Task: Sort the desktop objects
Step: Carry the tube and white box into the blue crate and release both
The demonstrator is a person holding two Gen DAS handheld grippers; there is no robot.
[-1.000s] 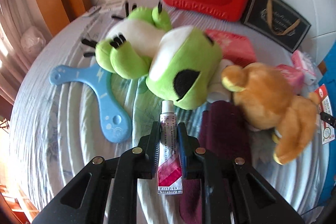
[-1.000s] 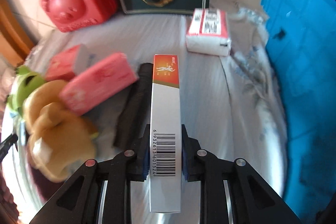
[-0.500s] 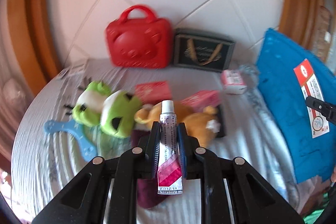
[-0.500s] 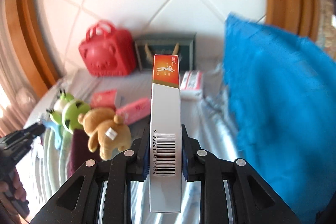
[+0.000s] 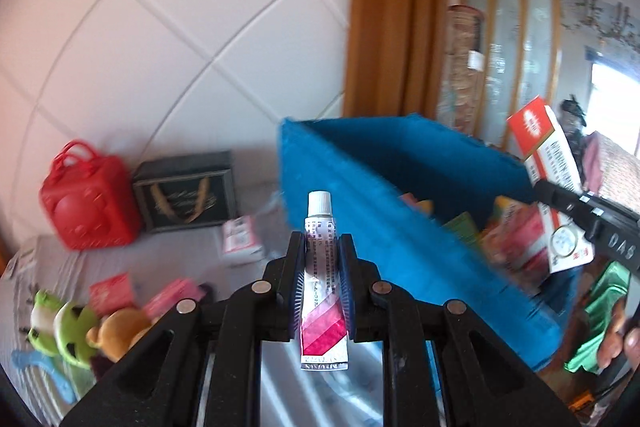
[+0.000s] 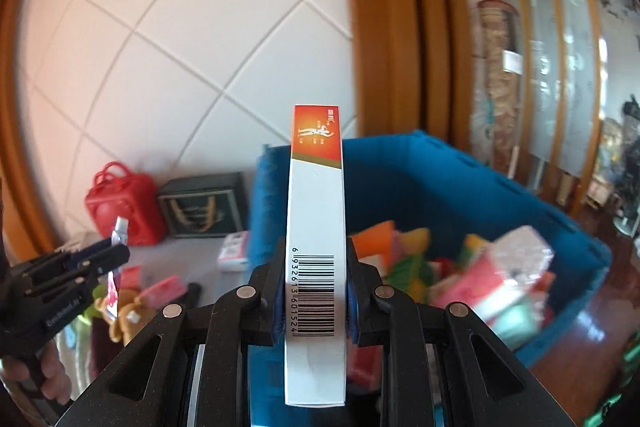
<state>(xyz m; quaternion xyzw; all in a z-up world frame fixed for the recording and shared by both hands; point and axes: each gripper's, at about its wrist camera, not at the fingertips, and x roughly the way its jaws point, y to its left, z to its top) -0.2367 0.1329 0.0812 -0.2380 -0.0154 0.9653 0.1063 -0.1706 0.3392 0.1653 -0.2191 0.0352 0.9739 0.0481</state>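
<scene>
Two carries: we have lifted both loads off the bed, toward the blue bin [image 6: 460, 183].
Box [image 6: 316, 227]: pinched in right hand-held gripper [image 6: 314, 301], above bin's near wall.
Tube [image 5: 322, 279]: pinched in left hand-held gripper [image 5: 322, 287], nearing the rim.
Next: likely release into bin.

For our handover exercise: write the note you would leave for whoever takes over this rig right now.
Left hand-held gripper: shut on a small ointment tube, cap forward.
Right hand-held gripper: shut on a slim white carton with a barcode.
Both are held up near the blue bin, which already holds assorted packets.
Left to do: drop both items in, then sort what remains on the bed: plush frog, plush bear, pink packets, white packet.
</scene>
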